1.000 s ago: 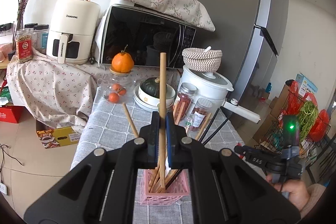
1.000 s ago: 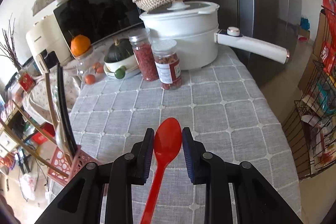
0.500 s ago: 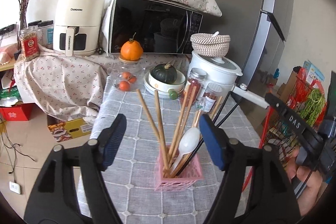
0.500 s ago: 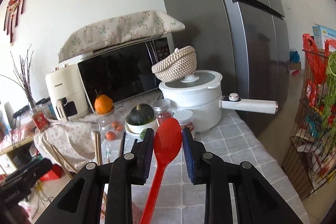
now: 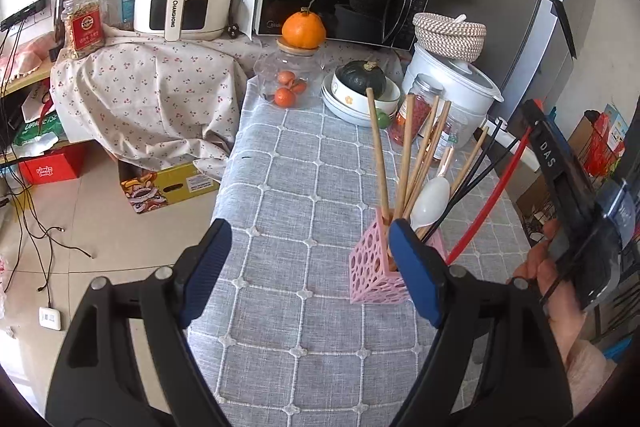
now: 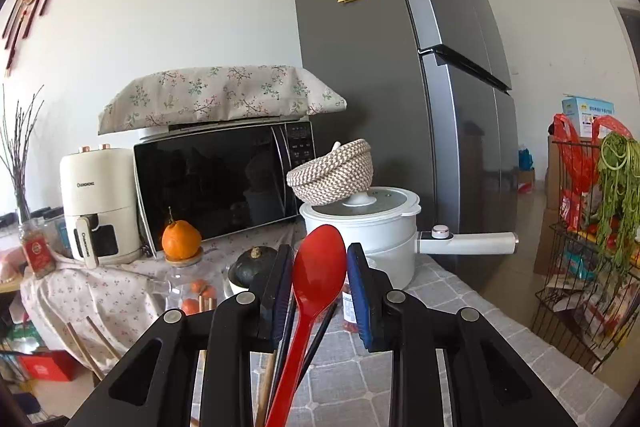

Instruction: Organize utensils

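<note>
Pulled back from the pink holder since half a second earlier, the left gripper hung over the near part of the grey checked tablecloth with its blue-padded jaws spread wide and nothing between them, the holder now just behind its right finger rather than centred in the gap. Wooden chopsticks, black chopsticks and a white spoon stood leaning in the holder, fanned toward the far right. At the right edge of the left wrist view, the person's right hand carried the other tool, a red handle slanting from it down toward the holder's right side. Seen from the right wrist, the right gripper was closed on the red spoon, bowl upright between the pads and handle running down and to the left, where chopstick tops showed beneath it. Farther back stood a white pot topped by a woven basket, a microwave, an air fryer, an orange on a glass jar, and a dark squash in stacked bowls.
</note>
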